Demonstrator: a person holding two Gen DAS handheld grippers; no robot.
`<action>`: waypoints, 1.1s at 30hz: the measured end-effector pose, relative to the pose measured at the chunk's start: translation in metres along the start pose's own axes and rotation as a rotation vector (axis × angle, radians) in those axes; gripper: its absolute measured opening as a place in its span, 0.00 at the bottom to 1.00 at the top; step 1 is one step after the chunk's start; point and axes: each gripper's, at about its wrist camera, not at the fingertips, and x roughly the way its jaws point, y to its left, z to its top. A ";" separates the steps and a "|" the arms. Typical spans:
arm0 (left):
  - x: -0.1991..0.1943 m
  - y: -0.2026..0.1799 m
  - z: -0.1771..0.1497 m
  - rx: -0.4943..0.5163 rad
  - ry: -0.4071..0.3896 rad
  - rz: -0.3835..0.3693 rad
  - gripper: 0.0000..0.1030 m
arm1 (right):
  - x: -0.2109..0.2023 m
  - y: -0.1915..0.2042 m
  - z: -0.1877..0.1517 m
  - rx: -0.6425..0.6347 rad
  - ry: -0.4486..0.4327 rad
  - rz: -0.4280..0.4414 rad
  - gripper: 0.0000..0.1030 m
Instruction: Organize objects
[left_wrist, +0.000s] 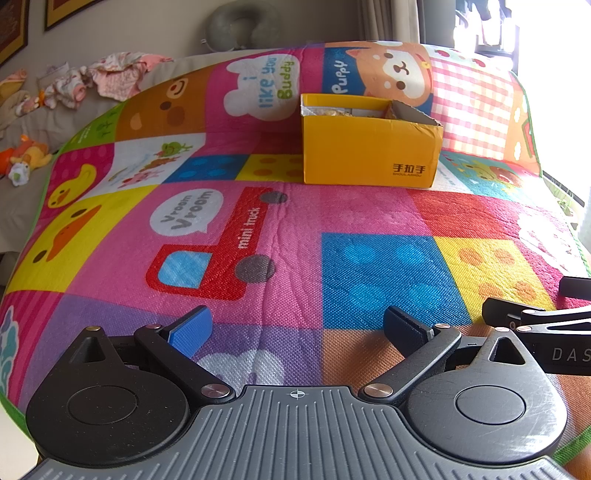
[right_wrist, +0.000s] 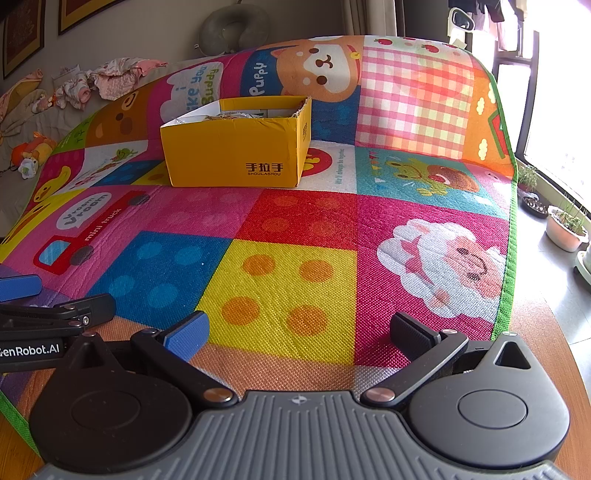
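Observation:
An open yellow cardboard box (left_wrist: 369, 147) stands on the colourful cartoon mat (left_wrist: 295, 229), far ahead of both grippers. It also shows in the right wrist view (right_wrist: 236, 151). Items lie inside it, too hidden by its walls to tell apart. My left gripper (left_wrist: 297, 328) is open and empty, low over the mat's near part. My right gripper (right_wrist: 299, 332) is open and empty, beside the left one. The left gripper's fingers (right_wrist: 55, 306) show at the left edge of the right wrist view.
Crumpled clothes (left_wrist: 110, 74) and a plush toy (left_wrist: 26, 155) lie on the sofa left of the mat. A grey neck pillow (left_wrist: 240, 26) sits behind. Potted plants (right_wrist: 565, 225) stand on the floor by the window at right. The mat's green edge (right_wrist: 509, 221) runs down the right side.

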 end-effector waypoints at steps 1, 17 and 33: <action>0.000 0.000 0.000 0.000 0.000 0.000 0.99 | 0.000 0.000 0.000 0.000 0.000 0.000 1.00; 0.000 0.000 0.000 0.000 0.000 0.000 0.99 | 0.000 0.000 0.000 0.000 0.000 0.000 1.00; 0.003 -0.003 0.002 -0.010 0.001 0.011 0.99 | 0.000 0.000 0.000 0.000 0.000 0.000 1.00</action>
